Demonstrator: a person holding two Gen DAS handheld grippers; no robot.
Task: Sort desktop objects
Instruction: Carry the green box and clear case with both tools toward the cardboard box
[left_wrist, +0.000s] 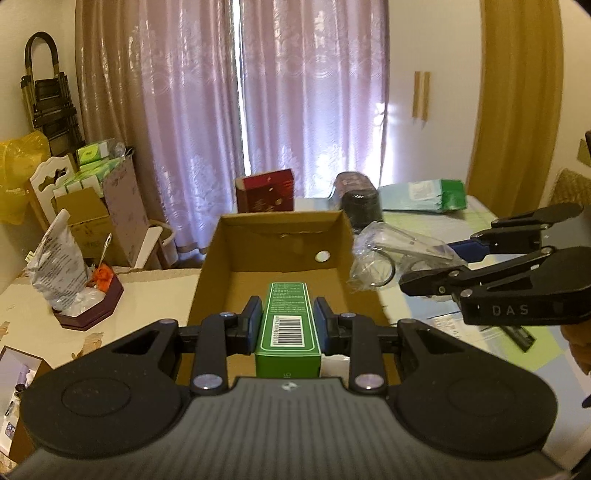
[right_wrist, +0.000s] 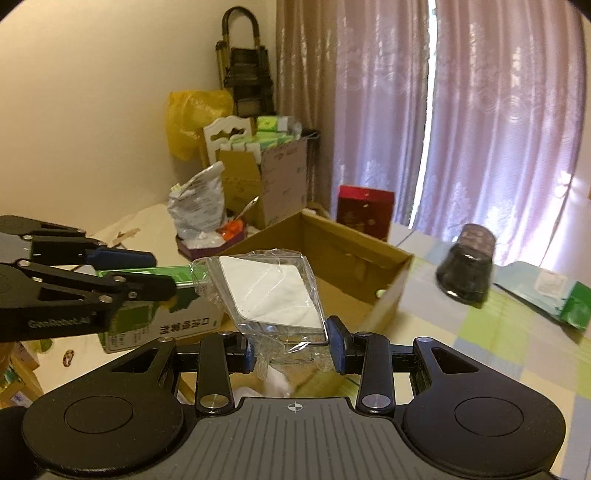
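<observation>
Two grippers hover at the open cardboard box: left gripper fingers clamp a green carton, right gripper fingers pinch a clear plastic packet. Nearby on the bench stand a dark jar and red box.

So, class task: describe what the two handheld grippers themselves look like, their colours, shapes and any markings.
Both the left gripper and the right gripper are matt black, with a ribbed grey body, two round black discs, silver rivets on jointed link bars, and blue-padded fingers. Seen side-on, the right one reads "DAS" and the left "GenRobot.AI". No cables or sleeves are visible.
</observation>
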